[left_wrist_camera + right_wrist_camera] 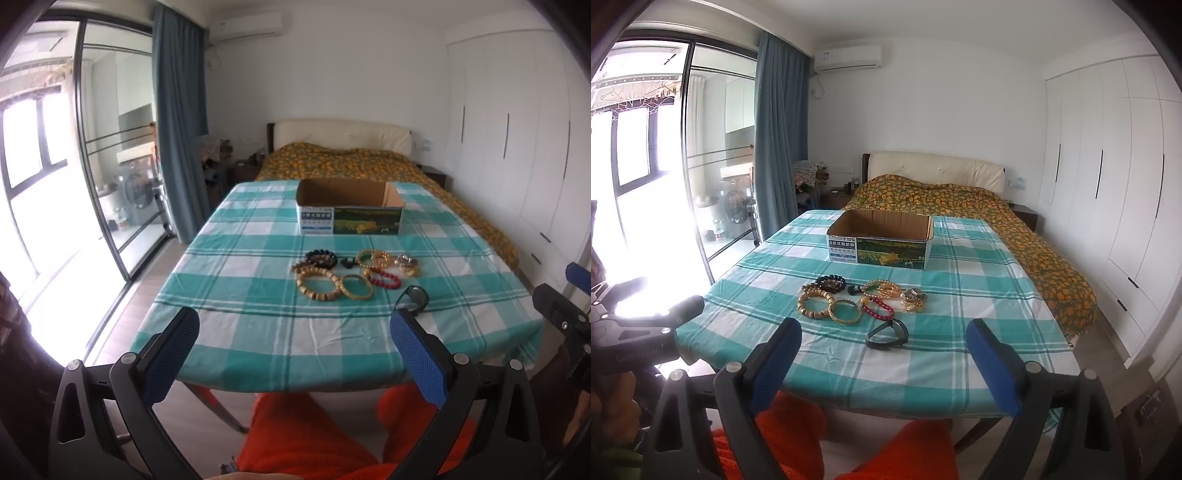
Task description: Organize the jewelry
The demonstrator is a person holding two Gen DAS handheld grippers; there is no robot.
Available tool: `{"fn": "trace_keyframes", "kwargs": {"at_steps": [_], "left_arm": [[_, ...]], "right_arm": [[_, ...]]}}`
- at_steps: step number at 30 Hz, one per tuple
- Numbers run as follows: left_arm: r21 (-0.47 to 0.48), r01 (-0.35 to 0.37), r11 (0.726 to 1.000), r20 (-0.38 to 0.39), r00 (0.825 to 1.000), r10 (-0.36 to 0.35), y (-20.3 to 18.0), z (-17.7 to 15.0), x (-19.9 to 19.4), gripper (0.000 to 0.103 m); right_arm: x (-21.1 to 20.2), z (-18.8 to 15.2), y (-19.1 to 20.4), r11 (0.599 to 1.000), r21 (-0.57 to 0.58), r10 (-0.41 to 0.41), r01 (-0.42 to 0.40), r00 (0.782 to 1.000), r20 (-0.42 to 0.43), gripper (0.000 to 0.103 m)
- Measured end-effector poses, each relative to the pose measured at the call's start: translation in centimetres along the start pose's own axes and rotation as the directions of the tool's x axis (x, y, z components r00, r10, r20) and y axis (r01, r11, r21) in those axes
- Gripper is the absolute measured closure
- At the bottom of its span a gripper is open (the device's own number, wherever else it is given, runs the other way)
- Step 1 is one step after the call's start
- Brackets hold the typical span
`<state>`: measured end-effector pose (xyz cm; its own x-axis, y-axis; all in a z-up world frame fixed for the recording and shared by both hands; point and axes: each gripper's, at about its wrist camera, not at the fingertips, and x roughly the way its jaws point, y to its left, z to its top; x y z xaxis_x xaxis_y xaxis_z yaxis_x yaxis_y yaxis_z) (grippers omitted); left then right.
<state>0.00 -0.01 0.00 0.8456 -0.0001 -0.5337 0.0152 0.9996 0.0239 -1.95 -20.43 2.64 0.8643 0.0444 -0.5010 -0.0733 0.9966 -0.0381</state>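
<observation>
Hovering short of the tabletop's point(229, 332) near edge, both claws hang empty with their blue pads spread wide: the left claw point(295, 332) and the right claw point(884, 343) each frame the jewelry from a distance, touching nothing. My guess is they are held back and open like this to pick a first piece, since nothing looks sorted yet.

From the right claw's view, the jewelry lies in a loose cluster near the middle of the checked teal cloth, around 12 o'clock. A black watch point(887, 334) sits nearest, apart from the rest. Beyond it, a wooden bead bracelet point(812, 302) touches a gold bangle point(845, 312), with a red bead bracelet point(881, 306) just beside them. Dark bead bracelets point(831, 284) lie at 11 o'clock, an amber bead strand point(882, 288) behind, and a metallic tangle point(915, 300) at 1 o'clock; its pieces I cannot separate.

Farther back at 12 o'clock stands an open cardboard box point(879, 253), apparently empty, probably the place for everything.
</observation>
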Motion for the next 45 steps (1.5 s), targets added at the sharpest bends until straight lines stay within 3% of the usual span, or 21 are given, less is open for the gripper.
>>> {"fn": "trace_keyframes", "kwargs": {"at_steps": [45], "left_arm": [[0.008, 0.002, 1.0, -0.013, 1.0, -0.001, -0.5, -0.4, 0.4, 0.0]], "right_arm": [[-0.1, 0.0, -0.1, 1.0, 0.003, 0.002, -0.002, 1.0, 0.0, 0.01]]}}
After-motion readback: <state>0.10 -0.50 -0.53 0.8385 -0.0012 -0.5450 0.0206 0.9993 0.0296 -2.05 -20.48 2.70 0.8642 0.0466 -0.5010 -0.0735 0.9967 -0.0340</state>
